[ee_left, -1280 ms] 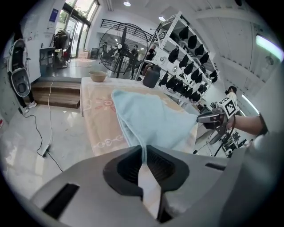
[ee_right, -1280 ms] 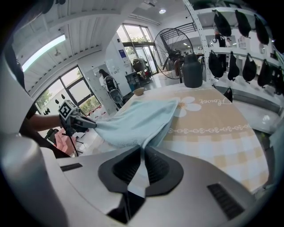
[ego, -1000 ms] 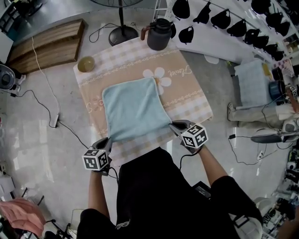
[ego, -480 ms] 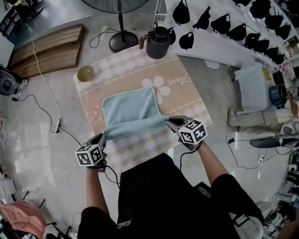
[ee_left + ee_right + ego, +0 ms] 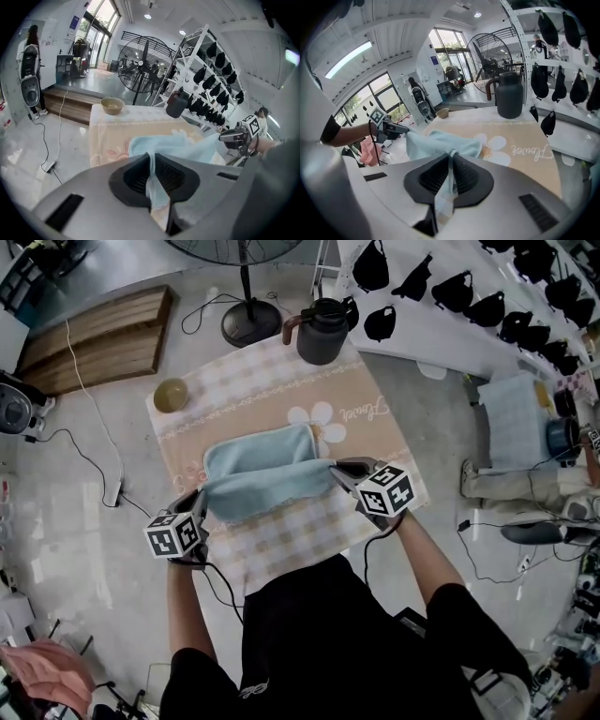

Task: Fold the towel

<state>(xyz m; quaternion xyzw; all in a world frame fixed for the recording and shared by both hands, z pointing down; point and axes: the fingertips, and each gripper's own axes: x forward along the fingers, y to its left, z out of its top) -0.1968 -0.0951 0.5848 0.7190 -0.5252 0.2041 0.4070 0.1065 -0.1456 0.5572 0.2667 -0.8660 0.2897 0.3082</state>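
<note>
Now the left gripper (image 5: 200, 502) and the right gripper (image 5: 341, 471) each clamp one near corner of the light-blue towel (image 5: 267, 472) — its raised edge runs from 9 to 3 o'clock between them. Its far edge lies on the tablecloth (image 5: 370, 439), toward 12 o'clock from both.

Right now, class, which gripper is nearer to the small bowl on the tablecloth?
Left. The left gripper, gripping a towel corner, is on the same side of the tablecloth as the bowl. The right gripper holds the other near corner, a towel's width farther away.
</note>
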